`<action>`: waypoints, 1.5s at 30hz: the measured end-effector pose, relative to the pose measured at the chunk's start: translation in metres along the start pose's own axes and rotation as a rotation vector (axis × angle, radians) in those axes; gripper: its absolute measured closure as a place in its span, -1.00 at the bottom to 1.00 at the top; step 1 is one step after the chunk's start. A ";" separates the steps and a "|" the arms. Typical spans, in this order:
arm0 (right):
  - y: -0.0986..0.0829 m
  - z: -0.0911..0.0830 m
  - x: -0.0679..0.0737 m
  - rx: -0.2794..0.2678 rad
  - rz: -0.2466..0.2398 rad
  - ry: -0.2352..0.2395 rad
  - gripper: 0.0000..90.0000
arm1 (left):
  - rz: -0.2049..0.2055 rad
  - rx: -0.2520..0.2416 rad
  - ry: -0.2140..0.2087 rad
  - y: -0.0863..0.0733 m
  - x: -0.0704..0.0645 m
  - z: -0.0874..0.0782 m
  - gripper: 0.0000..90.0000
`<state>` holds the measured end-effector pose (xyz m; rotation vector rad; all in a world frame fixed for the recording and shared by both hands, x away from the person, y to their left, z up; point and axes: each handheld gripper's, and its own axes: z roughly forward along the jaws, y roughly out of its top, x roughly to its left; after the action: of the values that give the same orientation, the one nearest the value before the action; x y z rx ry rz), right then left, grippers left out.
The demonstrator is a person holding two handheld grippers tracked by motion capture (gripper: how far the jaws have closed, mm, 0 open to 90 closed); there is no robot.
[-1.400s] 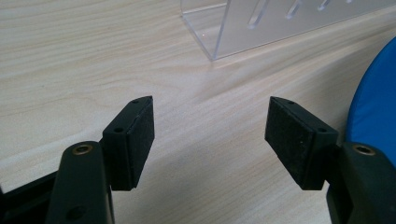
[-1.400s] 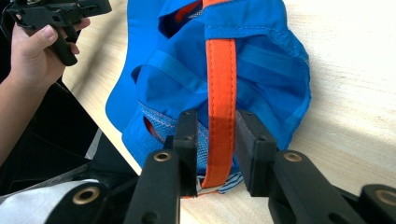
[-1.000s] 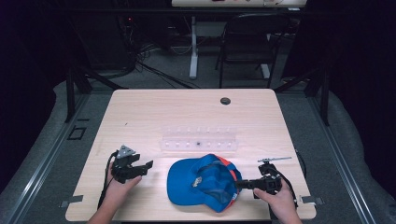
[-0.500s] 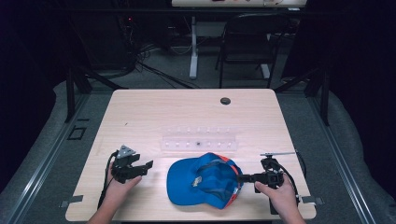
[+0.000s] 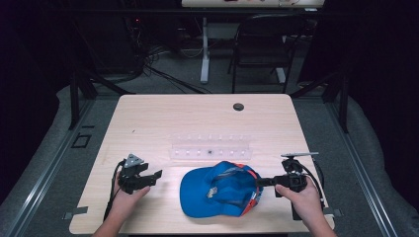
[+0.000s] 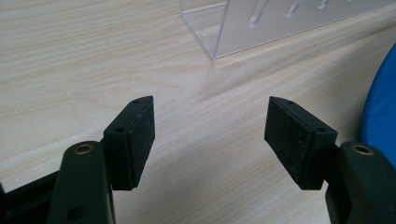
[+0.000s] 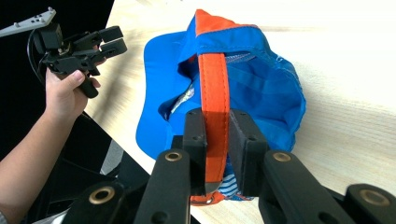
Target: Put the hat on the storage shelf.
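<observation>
Blue fabric with an orange strap: your cap lies upside down near the table's front edge, hollow upward, just in front of the clear acrylic rack. Your right gripper pinches that strap between closed jaws. Your left gripper rests beside the brim, jaws spread, holding nothing. Lettering inside the cap is too small to read.

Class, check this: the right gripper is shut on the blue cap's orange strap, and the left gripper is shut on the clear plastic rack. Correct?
Partly. The left gripper is open, holding nothing, as the left gripper view shows; the clear plastic rack lies beyond it. The right gripper does clamp the blue cap's orange strap.
</observation>
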<state>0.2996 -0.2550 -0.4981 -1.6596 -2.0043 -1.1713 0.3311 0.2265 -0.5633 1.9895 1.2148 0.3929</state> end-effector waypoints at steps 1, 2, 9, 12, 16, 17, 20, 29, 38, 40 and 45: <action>0.001 -0.001 0.000 -0.001 -0.002 -0.002 0.73 | 0.000 -0.001 0.000 0.000 0.000 0.000 -0.25; 0.002 -0.003 0.001 -0.002 -0.001 -0.002 0.73 | 0.000 -0.001 0.000 0.000 0.000 0.000 -0.25; 0.009 -0.011 0.006 0.022 -0.003 -0.036 0.73 | 0.000 0.001 0.000 0.000 0.000 0.000 -0.25; 0.012 -0.014 0.008 0.031 0.002 -0.037 0.73 | 0.002 0.003 -0.001 0.000 -0.001 0.000 -0.25; 0.017 -0.019 0.010 0.029 0.001 -0.035 0.73 | 0.000 0.001 -0.001 0.000 -0.001 0.000 -0.25; 0.018 -0.020 0.011 0.028 0.004 -0.033 0.73 | -0.001 0.000 0.000 0.000 0.000 0.000 -0.25; 0.022 -0.023 0.014 0.031 -0.002 -0.047 0.73 | -0.005 0.001 0.001 0.000 0.000 0.000 -0.25; 0.031 -0.030 0.024 0.068 -0.023 -0.122 0.73 | 0.000 0.004 -0.002 0.000 0.000 0.001 -0.25; 0.041 -0.037 0.034 0.103 -0.037 -0.158 0.73 | -0.006 0.003 0.000 0.000 0.000 0.000 -0.25; 0.044 -0.039 0.037 0.100 -0.036 -0.172 0.73 | -0.007 0.003 -0.001 0.000 0.000 0.000 -0.25; 0.051 -0.046 0.046 0.110 -0.040 -0.172 0.73 | -0.002 0.007 -0.002 0.000 0.000 0.000 -0.25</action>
<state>0.3202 -0.2569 -0.4179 -1.7246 -2.1718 -0.9405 0.3312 0.2264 -0.5636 1.9936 1.2186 0.3859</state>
